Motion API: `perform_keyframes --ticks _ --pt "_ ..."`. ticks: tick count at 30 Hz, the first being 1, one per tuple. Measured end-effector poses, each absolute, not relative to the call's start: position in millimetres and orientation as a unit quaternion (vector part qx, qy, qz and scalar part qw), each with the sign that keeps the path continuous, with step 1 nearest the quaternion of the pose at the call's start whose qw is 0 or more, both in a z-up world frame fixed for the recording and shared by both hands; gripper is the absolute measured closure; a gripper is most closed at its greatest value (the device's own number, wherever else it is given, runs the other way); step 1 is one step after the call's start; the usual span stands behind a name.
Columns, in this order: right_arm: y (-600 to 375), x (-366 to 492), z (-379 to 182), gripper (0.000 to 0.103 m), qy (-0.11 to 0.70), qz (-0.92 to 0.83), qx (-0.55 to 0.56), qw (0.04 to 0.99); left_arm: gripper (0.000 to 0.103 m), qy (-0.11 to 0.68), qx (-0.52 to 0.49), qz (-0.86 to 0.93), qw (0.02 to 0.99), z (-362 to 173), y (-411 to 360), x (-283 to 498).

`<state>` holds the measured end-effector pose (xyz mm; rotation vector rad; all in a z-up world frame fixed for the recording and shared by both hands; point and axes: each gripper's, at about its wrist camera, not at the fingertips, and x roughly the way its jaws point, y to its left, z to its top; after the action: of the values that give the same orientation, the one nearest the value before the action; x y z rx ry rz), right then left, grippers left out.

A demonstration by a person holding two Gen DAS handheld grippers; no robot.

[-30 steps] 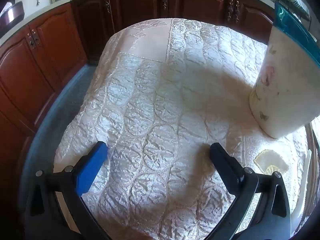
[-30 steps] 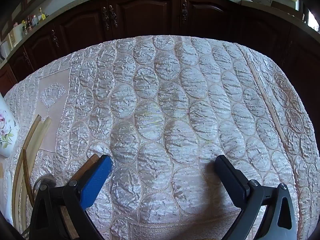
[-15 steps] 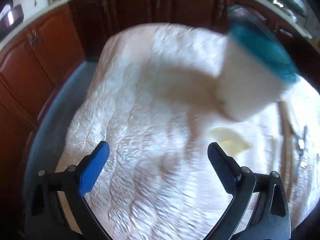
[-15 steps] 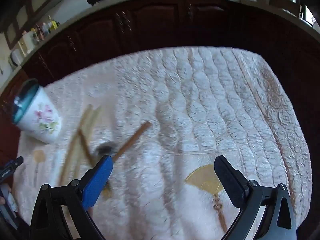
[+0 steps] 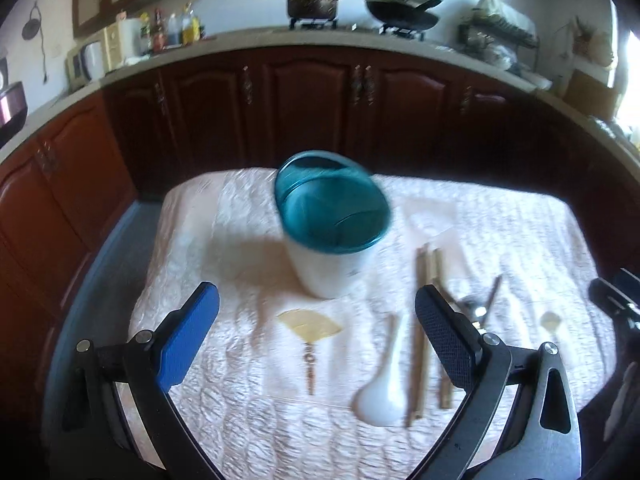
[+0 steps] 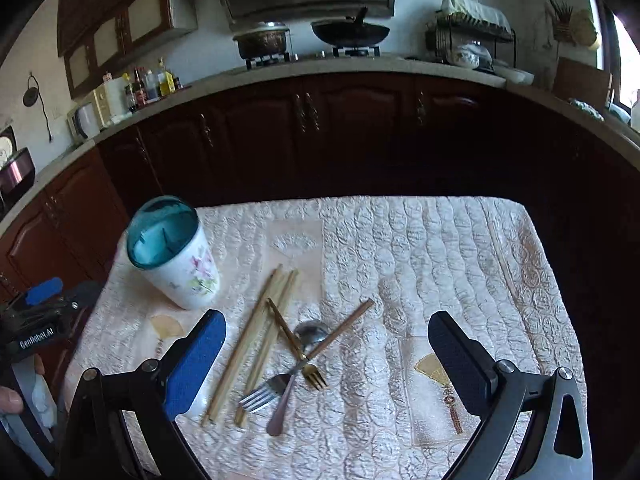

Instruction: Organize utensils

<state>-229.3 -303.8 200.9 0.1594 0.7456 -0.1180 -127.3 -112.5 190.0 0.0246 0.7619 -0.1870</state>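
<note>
Utensils lie scattered on the quilted cream tablecloth (image 6: 420,256), to the right of the white floral holder with the teal rim (image 6: 176,256), which stands upright near the table's left rear corner. In your right wrist view, pale bamboo chopsticks (image 6: 256,340) run side by side from near the holder toward you, and just right of them a metal spoon (image 6: 310,332), a brown chopstick (image 6: 344,330), a gold fork (image 6: 312,374) and a silver fork (image 6: 262,394) cross in one small pile. Your left wrist view also shows a white ceramic spoon (image 5: 380,392) lying just left of the chopsticks, its bowl toward you. Your left gripper (image 5: 318,338) hovers above the cloth in front of the holder, fingers spread wide and holding nothing. Your right gripper (image 6: 326,360) hangs over the crossed pile, likewise spread wide and empty, touching none of the pieces. Dark wooden cabinets (image 6: 320,132) stand behind the table
</note>
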Motion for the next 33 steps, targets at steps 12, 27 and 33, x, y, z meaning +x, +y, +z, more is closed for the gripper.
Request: perform_keyframes --ticks 12,27,33 --pt "-331.4 -219.7 169.1 0.002 0.356 -0.051 0.081 0.930 0.004 0.347 0.019 -0.110 0.931 189.3 -142.2 -145.0" --pt "-336.0 -210.0 154.2 0.002 0.352 -0.063 0.072 0.931 0.004 0.347 0.015 -0.124 0.930 193.4 -144.1 -145.8" --pt "-333.5 -207.8 156.6 0.002 0.348 -0.063 0.063 0.933 0.004 0.344 0.021 -0.129 0.930 196.7 -144.9 -147.3"
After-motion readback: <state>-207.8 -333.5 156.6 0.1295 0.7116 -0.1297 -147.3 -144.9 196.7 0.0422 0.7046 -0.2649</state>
